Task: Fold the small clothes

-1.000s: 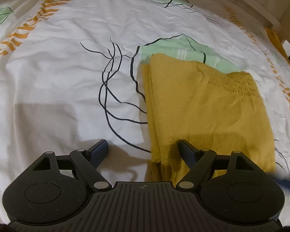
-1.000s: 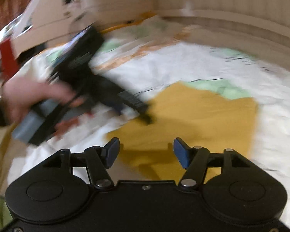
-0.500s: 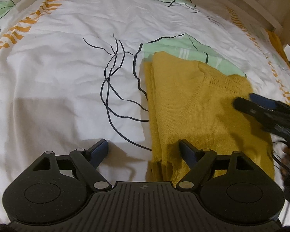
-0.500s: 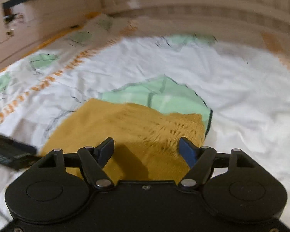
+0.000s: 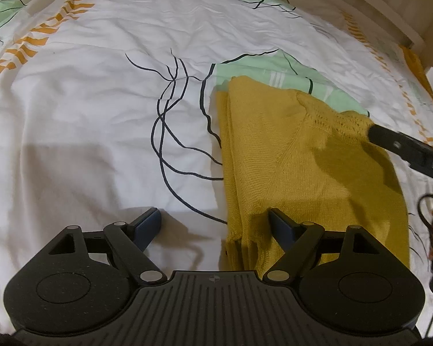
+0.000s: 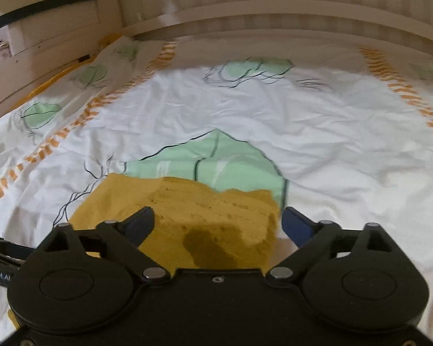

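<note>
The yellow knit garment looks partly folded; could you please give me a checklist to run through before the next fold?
1. Left tongs open: ok.
2. Right tongs open: ok.
3. Yellow knit garment lies flat on the bedsheet: ok.
4. Left tongs straddle the garment's near left edge: ok, one finger over the sheet, one over the knit.
5. Right tongs over the far right corner: ok, not yet gripping.
6. Layers aligned underneath: cannot tell.

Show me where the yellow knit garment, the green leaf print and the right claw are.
yellow knit garment (image 5: 297, 167): left wrist view, middle of top layer.
green leaf print (image 6: 216, 161): right wrist view, its centre.
right claw (image 6: 216, 222): right wrist view, between fingertips.
</note>
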`<state>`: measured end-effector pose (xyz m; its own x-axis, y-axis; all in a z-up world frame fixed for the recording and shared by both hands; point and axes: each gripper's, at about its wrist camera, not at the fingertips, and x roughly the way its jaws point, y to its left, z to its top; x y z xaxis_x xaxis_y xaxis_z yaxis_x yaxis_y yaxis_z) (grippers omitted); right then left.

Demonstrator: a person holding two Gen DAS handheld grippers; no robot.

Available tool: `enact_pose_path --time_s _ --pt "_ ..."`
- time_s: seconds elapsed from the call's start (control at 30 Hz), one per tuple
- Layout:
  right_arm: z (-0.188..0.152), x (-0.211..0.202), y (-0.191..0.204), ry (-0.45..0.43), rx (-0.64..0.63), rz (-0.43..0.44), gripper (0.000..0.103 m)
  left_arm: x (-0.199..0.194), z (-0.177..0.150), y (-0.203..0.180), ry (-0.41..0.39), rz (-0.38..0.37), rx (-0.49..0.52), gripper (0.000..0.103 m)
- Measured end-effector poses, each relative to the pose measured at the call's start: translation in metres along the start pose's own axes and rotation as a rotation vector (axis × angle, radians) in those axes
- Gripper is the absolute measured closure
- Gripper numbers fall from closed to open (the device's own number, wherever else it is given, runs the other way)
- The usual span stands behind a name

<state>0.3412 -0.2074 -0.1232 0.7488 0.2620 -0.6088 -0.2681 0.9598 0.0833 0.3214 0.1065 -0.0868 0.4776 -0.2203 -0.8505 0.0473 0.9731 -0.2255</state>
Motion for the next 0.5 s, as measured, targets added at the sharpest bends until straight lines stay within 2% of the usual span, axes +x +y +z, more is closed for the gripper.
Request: enact_pose_path --time_s 0.1,0.33,0.5 --pt "-0.007 -0.006 -0.01 0.037 0.047 -0.013 0.001 0.0 0.0 0.0 -0.001 0.001 -0.001 0.022" --pt "-0.03 0.001 -0.031 0.137 0.22 0.028 0.0 0.0 -0.001 -0.001 0.001 0.005 -0.005 0.021" --pt "-0.035 0.005 -0.035 0.124 0.27 0.074 0.0 0.0 -0.001 0.0 0.003 0.004 -0.006 0.021"
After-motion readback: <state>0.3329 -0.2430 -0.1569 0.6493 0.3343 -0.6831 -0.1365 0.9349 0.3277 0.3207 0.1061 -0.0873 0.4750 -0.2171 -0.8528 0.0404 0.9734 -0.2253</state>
